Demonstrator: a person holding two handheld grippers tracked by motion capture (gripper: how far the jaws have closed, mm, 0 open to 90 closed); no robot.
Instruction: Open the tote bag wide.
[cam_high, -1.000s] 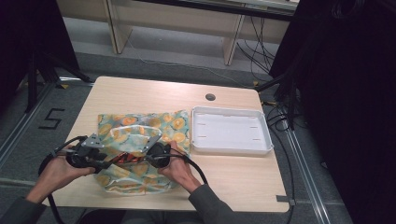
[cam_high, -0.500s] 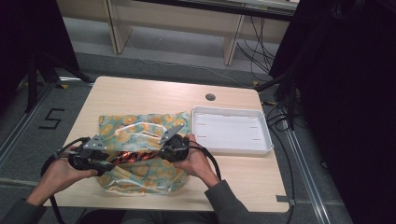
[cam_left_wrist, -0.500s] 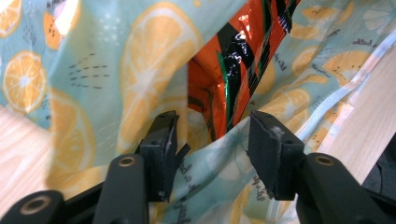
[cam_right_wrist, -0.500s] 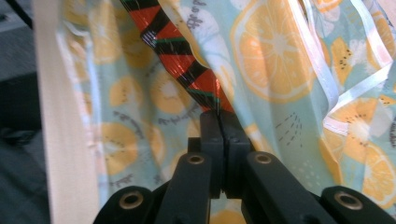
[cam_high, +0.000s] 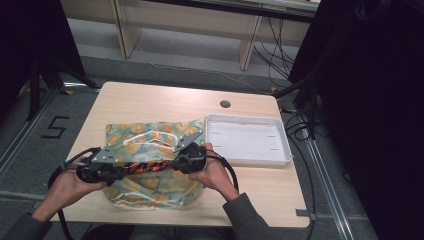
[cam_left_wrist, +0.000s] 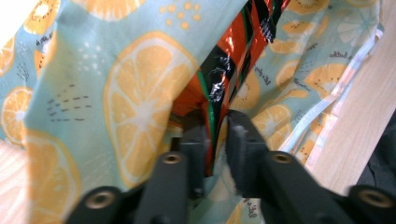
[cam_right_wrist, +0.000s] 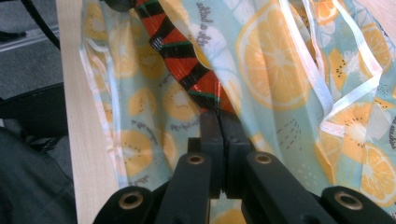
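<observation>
A light-teal sheet printed with orange slices (cam_high: 145, 135) lies crumpled on the near left of the table (cam_high: 150, 100). Just above it a twisted strip of red, black and green foil (cam_high: 147, 166) runs between my two grippers. My left gripper (cam_high: 122, 169) holds its left end, and in the left gripper view the jaws (cam_left_wrist: 215, 135) pinch the foil (cam_left_wrist: 233, 42) over the sheet (cam_left_wrist: 140, 93). My right gripper (cam_high: 176, 162) is shut on the strip's right end; in its own view the jaws (cam_right_wrist: 219, 126) clamp the foil (cam_right_wrist: 182, 51) over the sheet (cam_right_wrist: 280, 56).
A white rectangular tray (cam_high: 280, 162) stands at the right of the table, beside the sheet. A round cable hole (cam_high: 225, 104) sits near the far edge. Cables loop from both grippers toward the near edge. A dark curtain hangs to the right.
Both grippers have moved to the right over the sheet, the right one also a little farther from the person. The foil strip between them now looks longer and straighter.
</observation>
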